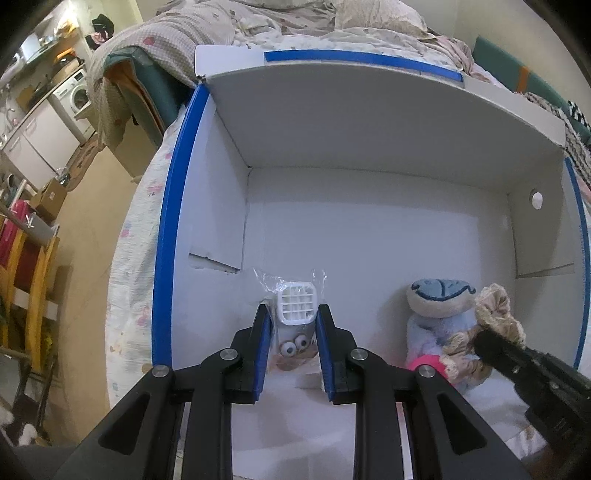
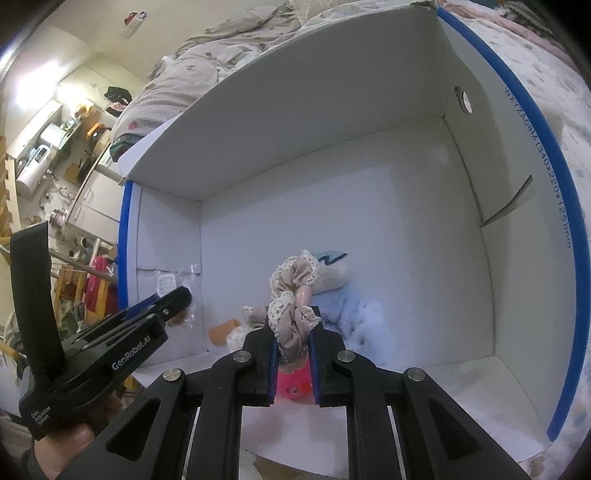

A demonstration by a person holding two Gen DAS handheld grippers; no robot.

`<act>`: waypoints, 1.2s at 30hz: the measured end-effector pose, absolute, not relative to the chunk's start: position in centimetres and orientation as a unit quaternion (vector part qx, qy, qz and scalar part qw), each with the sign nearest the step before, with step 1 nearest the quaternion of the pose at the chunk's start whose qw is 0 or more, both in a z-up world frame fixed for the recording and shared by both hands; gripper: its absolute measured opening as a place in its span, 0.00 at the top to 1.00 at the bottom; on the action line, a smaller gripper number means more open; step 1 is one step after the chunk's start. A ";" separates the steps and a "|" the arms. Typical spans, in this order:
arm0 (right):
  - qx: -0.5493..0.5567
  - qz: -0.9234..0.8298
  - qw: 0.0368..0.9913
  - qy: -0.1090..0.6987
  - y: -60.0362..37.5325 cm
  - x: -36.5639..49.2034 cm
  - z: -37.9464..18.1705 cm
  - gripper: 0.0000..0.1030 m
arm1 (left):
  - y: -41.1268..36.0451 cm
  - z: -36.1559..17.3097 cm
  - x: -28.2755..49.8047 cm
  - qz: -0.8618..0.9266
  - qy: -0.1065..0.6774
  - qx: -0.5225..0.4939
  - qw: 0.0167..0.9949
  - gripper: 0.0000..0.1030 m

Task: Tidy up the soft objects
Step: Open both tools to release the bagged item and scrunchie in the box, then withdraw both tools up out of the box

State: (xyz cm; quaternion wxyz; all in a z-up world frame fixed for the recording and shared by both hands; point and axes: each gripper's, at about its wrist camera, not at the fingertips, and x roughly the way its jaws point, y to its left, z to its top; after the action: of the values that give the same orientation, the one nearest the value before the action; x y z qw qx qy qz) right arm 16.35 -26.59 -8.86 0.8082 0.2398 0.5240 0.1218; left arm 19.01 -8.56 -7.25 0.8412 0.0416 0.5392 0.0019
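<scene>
In the left-wrist view my left gripper [image 1: 291,325] points steeply down into the white box [image 1: 369,229], its jaws narrow and clamped on a clear-bagged toy with googly eyes [image 1: 293,343] at lower centre; right of it lies a blue plush [image 1: 436,295]. At lower right my right gripper [image 2: 293,332] pinches the beige scrunchie [image 2: 291,291]; rumpled bedding [image 1: 295,18] fills the top.

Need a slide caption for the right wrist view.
Right gripper shut on a beige lace-trimmed scrunchie over plush toys in a white box.
</scene>
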 end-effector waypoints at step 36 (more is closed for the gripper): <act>0.213 0.080 0.853 0.471 -27.4 11.4 -5.2 0.00 | -8.0 -3.4 12.2 -0.036 0.504 0.060 0.861 0.36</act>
State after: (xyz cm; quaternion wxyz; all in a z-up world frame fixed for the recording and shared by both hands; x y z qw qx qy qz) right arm 11.35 -27.39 -5.25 0.8525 0.2128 0.4706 0.0801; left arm 12.22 -8.01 -3.40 0.8610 0.0603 0.5038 -0.0358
